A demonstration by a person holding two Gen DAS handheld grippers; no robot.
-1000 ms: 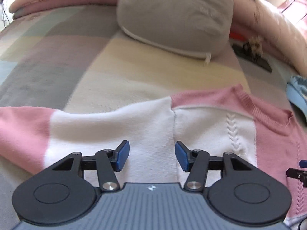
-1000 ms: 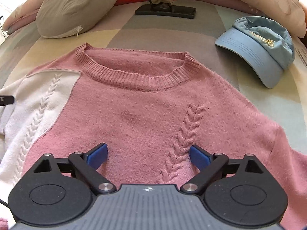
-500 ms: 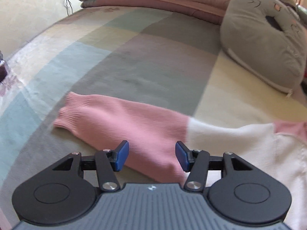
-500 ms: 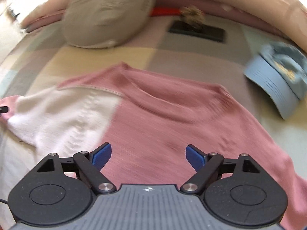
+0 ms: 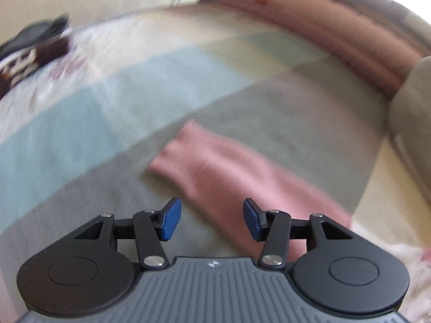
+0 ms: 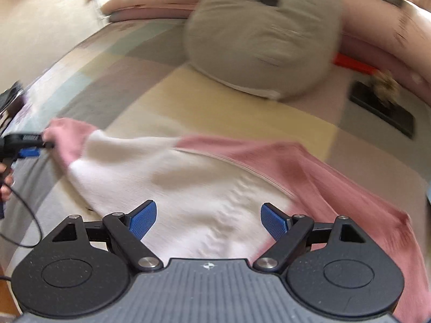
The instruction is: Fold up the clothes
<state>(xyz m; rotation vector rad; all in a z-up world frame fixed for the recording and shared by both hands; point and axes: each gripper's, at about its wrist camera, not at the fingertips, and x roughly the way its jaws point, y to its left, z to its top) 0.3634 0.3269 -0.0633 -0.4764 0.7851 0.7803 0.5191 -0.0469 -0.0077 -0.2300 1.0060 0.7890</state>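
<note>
The left gripper [image 5: 212, 219] has swung outward along the sweater [image 6: 215, 188]: a second ago it hovered over the white shoulder panel, and now the pink sleeve [image 5: 229, 172] runs from between its fingertips away ahead to the cuff [image 5: 172, 153], which lies flat on the checked bed cover [image 5: 107, 123]. Its jaws stand about half apart and have just been closing a little, yet the pads press on nothing; the sleeve lies below them. The right gripper [image 6: 207, 222] has shifted too, from over the pink chest to the white panel directly ahead of its fingertips, jaws wide and empty. This reads as setting up the first fold, the sleeve end to be picked and brought in over the body, so the task is barely begun.

The left wrist view alone shows the cuff's end and how the gripper lines up with it, though motion blur softens everything. The right wrist view alone shows the garment's body spread on the bed, pink to the gripper's right and white ahead, the grey cushion [image 6: 261, 35] well beyond it, and the left gripper far off to its left, at the sleeve end. Whether that gripper touches the fabric cannot be told from either view.
</note>
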